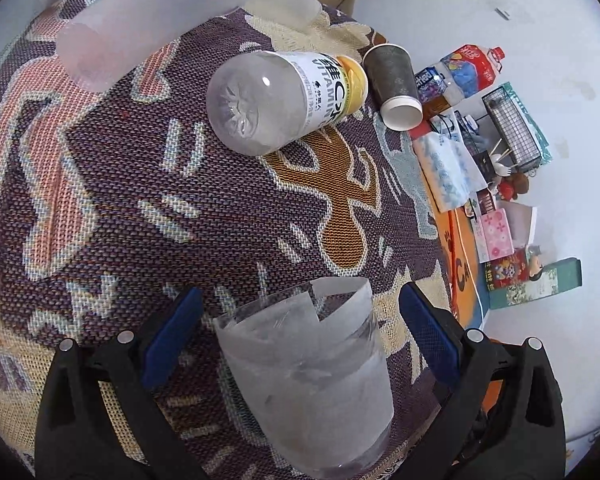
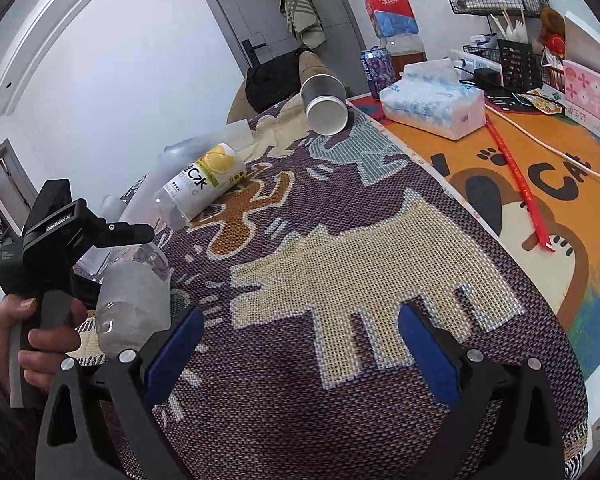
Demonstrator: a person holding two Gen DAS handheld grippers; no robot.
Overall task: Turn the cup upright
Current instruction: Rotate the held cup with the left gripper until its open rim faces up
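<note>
My fingers spread wide, the paper cup lying far off

My left gripper [image 1: 300,336] is open around a clear plastic cup [image 1: 312,380], not squeezing it. My right gripper [image 2: 300,344] is open over the woven mat [image 2: 340,240]. The paper cup [image 2: 325,104] lies tipped at the mat's far edge, beside the vitamin water bottle [image 1: 284,96].

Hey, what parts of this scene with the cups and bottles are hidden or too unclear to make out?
- Clear plastic cup: left wrist view; its base is cut off by the bottom edge, so what it rests on is hidden.
- Left gripper: right wrist view; its fingertips are hidden behind that cup.
- Vitamin water bottle: left wrist view; label print partly turned away, unreadable.
- Paper cup: right wrist view; inside too blurred to tell contents.
</note>
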